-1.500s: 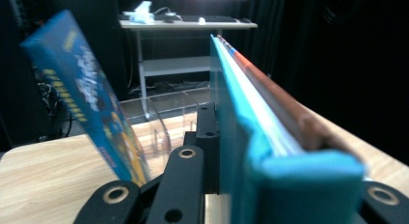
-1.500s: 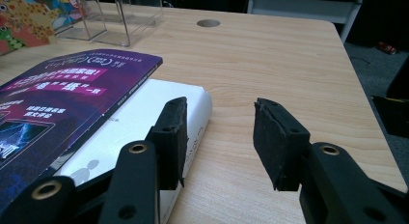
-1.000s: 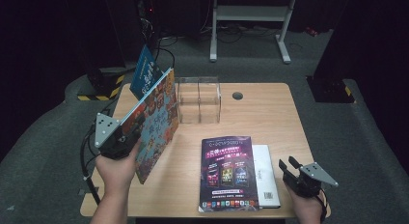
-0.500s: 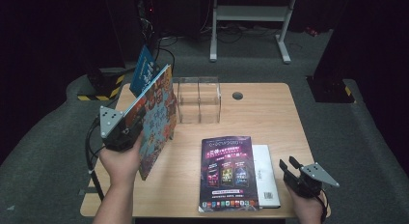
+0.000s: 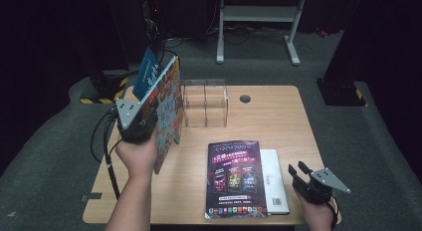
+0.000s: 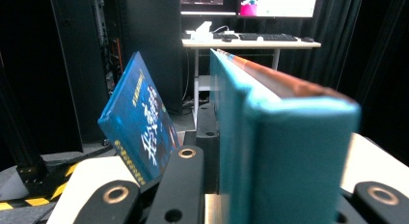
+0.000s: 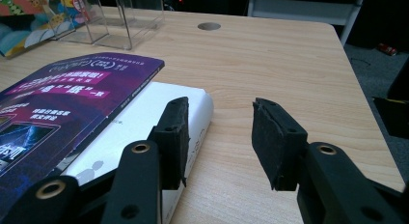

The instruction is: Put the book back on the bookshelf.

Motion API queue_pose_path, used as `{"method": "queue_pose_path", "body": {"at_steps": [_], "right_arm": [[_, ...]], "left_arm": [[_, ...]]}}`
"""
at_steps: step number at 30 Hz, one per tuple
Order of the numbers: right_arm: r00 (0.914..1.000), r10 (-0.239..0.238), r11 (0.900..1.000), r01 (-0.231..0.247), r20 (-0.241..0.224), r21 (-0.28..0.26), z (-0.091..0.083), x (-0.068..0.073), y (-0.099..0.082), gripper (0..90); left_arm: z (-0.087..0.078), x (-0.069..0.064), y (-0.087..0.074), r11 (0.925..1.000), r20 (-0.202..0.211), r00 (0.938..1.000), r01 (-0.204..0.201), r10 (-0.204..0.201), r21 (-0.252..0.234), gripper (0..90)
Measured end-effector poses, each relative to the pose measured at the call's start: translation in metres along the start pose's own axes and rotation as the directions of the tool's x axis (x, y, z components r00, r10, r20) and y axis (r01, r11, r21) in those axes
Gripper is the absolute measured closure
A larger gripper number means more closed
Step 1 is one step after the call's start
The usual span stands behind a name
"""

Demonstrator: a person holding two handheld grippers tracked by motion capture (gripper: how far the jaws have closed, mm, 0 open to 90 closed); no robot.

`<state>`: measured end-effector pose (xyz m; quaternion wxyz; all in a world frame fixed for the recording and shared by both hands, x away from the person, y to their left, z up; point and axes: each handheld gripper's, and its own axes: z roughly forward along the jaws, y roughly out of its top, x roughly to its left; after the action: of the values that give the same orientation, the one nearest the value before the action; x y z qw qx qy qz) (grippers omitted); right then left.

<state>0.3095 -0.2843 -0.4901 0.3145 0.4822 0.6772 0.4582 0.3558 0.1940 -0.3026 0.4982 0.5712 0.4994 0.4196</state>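
My left gripper (image 5: pixel 153 127) is shut on a large colourful book (image 5: pixel 168 109), holding it upright on edge over the table's left side. In the left gripper view its teal edge (image 6: pixel 270 137) stands between my jaws. A blue book (image 5: pixel 148 74) (image 6: pixel 140 132) leans just behind it at the table's far left. A clear acrylic holder (image 5: pixel 205 105) stands right of the held book. A purple magazine (image 5: pixel 234 176) (image 7: pixel 62 103) lies on a white book (image 5: pixel 274 176) (image 7: pixel 159 118) near the front edge. My right gripper (image 5: pixel 297 169) (image 7: pixel 219 122) rests open beside the white book, with nothing between its jaws.
The wooden table (image 5: pixel 278 116) has a round cable hole (image 5: pixel 244 98) (image 7: pixel 209 26) behind the holder. Beyond it stands a white-legged frame (image 5: pixel 259 22). A desk with a keyboard and screens (image 6: pixel 251 38) is farther off. Hazard tape (image 5: pixel 94 99) marks the floor at left.
My left hand has carried the upright book away from me and to the right, closer to the clear holder. The right gripper has stayed where it was.
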Motion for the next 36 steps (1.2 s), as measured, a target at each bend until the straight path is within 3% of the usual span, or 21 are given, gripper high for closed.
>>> {"method": "queue_pose_path", "body": {"at_steps": [11,36], "right_arm": [[1.0,0.001,1.0,-0.001,0.005,0.006,0.0,0.001,-0.001,57.9],[1.0,-0.004,0.9999,0.004,0.001,0.015,0.0,0.003,-0.003,58.7]], "left_arm": [[0.027,0.002,-0.001,0.9994,-0.025,0.9991,0.034,-0.034,-0.001,81.3],[0.089,-0.005,-0.014,0.9982,-0.098,0.9945,0.032,-0.037,-0.051,81.3]]}}
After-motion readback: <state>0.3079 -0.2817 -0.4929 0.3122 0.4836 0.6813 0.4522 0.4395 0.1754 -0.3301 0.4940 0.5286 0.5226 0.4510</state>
